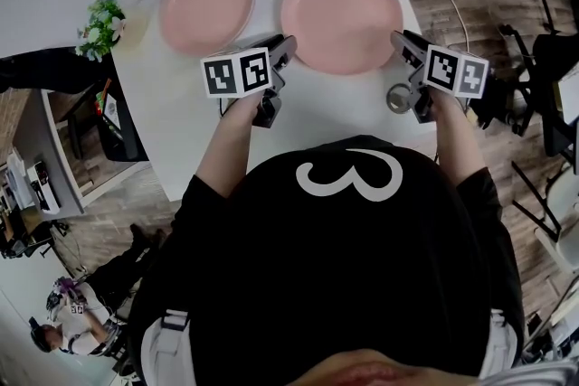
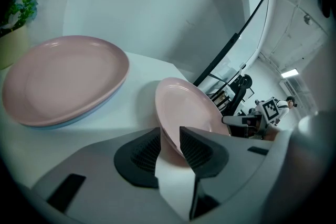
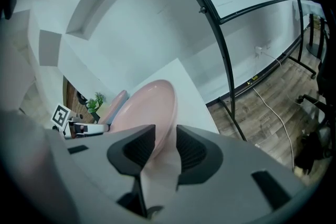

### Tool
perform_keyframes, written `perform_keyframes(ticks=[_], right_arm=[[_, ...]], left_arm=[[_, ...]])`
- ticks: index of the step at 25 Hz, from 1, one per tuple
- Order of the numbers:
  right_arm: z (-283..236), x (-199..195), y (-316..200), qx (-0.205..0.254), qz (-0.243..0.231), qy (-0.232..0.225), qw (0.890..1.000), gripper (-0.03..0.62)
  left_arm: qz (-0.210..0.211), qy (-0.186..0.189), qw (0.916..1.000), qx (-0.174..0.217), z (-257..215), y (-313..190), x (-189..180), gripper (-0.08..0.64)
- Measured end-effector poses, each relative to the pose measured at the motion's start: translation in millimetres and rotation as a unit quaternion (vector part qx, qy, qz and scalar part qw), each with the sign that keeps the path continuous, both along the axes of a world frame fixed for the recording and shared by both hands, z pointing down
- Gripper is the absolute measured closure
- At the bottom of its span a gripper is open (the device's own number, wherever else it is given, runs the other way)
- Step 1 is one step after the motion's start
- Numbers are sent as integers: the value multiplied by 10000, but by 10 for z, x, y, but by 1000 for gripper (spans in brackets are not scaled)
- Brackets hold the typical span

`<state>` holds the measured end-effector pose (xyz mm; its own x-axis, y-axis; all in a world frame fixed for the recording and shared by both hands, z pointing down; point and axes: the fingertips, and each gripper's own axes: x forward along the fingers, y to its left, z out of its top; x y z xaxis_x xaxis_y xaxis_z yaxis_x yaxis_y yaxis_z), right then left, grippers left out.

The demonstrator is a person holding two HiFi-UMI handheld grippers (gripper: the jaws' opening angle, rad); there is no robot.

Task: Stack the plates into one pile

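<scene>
Two pink plates lie side by side on the white table (image 1: 208, 131). The left plate (image 1: 206, 3) (image 2: 63, 78) lies apart, out of reach of both grippers. The right plate (image 1: 341, 15) (image 2: 186, 107) (image 3: 149, 107) has a gripper at each side. My left gripper (image 1: 288, 50) (image 2: 169, 149) is at its left rim. My right gripper (image 1: 401, 42) (image 3: 165, 147) is at its right rim. Each has the rim between its jaws. Both stand open around the rim, with the pads not clamped on it.
A small potted plant (image 1: 101, 23) (image 2: 18, 18) stands at the table's far left corner. A black metal frame (image 3: 220, 50) runs beside the table's right edge over the wood floor (image 3: 273, 107). Chairs and another person (image 1: 77, 321) are on the floor around the table.
</scene>
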<state>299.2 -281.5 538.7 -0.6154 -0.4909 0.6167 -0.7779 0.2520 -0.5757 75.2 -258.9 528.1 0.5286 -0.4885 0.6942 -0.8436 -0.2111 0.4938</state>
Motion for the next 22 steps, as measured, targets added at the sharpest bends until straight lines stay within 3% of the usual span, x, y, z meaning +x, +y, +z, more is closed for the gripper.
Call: perform_keyframes(ticks=[8,14,22], right_arm=[[20,-25,16,-20,-68,-105,9999,488],[14,-47,11,33,-96,15,9999,494],[10,-38,13,98,-204,185,9996,495]], left_arm=[[-166,-46,9998,-134,86,10,26,463],[-181,-241,9993,-235,92,30,6,469],[-203,-224,9992,-252,98,66,21,471]])
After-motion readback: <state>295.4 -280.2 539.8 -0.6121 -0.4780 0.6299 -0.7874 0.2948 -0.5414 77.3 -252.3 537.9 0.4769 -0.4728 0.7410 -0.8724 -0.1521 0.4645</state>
